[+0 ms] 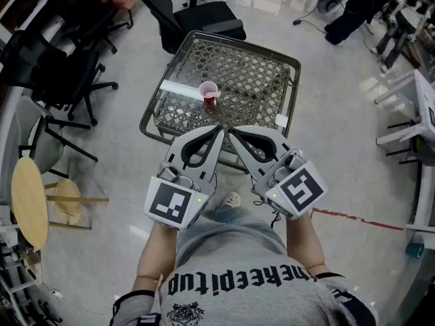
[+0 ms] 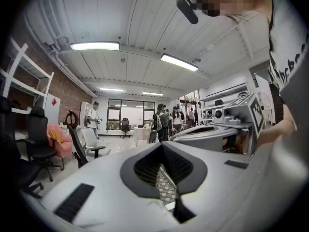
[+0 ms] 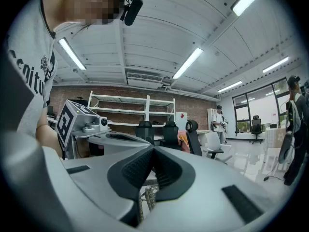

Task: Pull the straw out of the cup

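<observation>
In the head view a small pink cup [image 1: 209, 92] stands near the middle of a low table [image 1: 293, 64] with a lattice top. I cannot make out a straw in it at this size. A long white strip [image 1: 181, 89] lies just left of the cup. My left gripper [image 1: 219, 130] and right gripper [image 1: 230, 131] are held side by side over the table's near edge, a little short of the cup. Both have their tips together with nothing between them. In the left gripper view the gripper [image 2: 162, 144] is shut, and in the right gripper view the gripper [image 3: 153, 149] is shut too.
Black office chairs [image 1: 197, 15] stand behind and to the left of the table. A round wooden stool [image 1: 28, 202] is at the far left. A small white card [image 1: 281, 120] lies at the table's near right corner. White desks [image 1: 421, 114] line the right side. People stand far off [image 2: 161, 122].
</observation>
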`<state>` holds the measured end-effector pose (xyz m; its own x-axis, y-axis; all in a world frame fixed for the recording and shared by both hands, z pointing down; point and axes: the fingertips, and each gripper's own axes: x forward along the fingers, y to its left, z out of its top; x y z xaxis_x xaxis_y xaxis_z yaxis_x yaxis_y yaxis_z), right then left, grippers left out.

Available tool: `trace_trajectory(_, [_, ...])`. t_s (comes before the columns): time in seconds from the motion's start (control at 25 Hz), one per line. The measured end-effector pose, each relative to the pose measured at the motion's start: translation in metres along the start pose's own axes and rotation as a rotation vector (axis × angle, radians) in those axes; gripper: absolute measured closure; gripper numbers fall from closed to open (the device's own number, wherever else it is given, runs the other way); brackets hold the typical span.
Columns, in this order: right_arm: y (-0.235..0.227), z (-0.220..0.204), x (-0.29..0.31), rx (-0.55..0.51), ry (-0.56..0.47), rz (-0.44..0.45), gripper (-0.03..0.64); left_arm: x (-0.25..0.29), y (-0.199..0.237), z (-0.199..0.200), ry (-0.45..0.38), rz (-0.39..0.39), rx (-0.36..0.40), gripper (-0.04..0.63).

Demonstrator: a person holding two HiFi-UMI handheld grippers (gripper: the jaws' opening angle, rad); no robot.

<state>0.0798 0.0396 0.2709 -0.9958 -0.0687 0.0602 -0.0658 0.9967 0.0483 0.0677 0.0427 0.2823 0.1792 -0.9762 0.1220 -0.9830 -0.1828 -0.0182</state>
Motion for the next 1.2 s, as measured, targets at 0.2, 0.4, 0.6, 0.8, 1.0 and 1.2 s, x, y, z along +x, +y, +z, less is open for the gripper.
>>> trace_trajectory(0.2, [0.007, -0.005, 0.002, 0.023, 0.042, 0.002, 0.617, -0.006, 0.003, -0.002, 0.003, 0.001, -0.001, 0.578])
trace_trajectory(0.4, [0.005, -0.001, 0.006, 0.011, 0.012, -0.003, 0.617, -0.005, 0.007, -0.002, 0.001, -0.001, -0.004, 0.578])
trace_trajectory(0.6, [-0.001, 0.0, 0.006, 0.002, 0.001, -0.005, 0.617, -0.001, 0.008, -0.001, 0.002, -0.002, -0.003, 0.578])
trace_trajectory(0.8, [-0.008, 0.001, 0.006, 0.051, -0.02, 0.01, 0.614, 0.006, 0.01, 0.0, 0.002, 0.007, 0.0, 0.578])
trace_trajectory(1.0, [-0.018, -0.002, 0.008, 0.075, -0.028, 0.024, 0.612, 0.011, 0.013, 0.0, 0.003, 0.036, -0.001, 0.578])
trace_trajectory(1.2, [-0.022, -0.012, 0.018, 0.089, -0.018, 0.021, 0.598, 0.008, 0.024, -0.006, -0.01, 0.069, 0.013, 0.578])
